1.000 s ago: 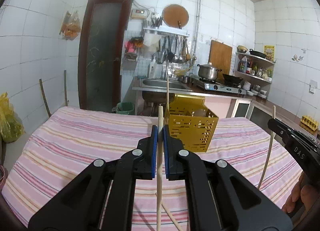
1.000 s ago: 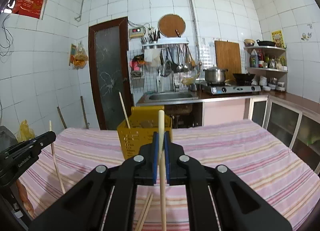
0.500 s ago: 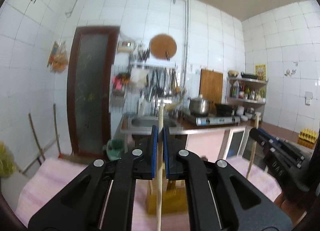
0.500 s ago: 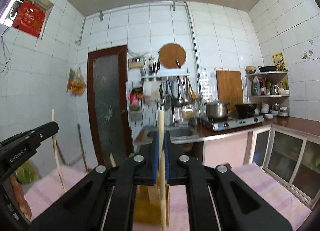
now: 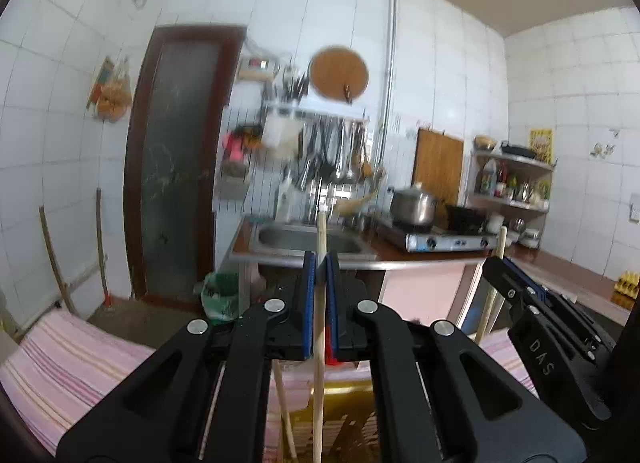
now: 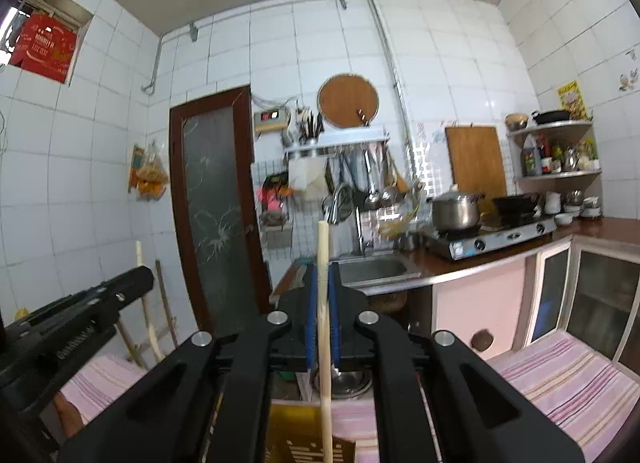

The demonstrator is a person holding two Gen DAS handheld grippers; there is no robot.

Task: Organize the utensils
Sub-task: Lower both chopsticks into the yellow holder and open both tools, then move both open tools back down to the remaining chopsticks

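Chopsticks both clamped upright: left gripper (image 5: pixel 319 295) grips one (image 5: pixel 319 327), right gripper (image 6: pixel 322 303) another (image 6: pixel 325 335). Since a second ago we have closed in; holder (image 5: pixel 344 423) now sits directly beneath, ready for dropping in.

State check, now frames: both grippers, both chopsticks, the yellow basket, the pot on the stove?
left gripper: shut on left chopstick
left chopstick: upright, clamped between the pads
right gripper: shut on right chopstick
right chopstick: upright, clamped
yellow basket: on the striped cloth, below both grippers; one more stick leans in it
pot: lid on
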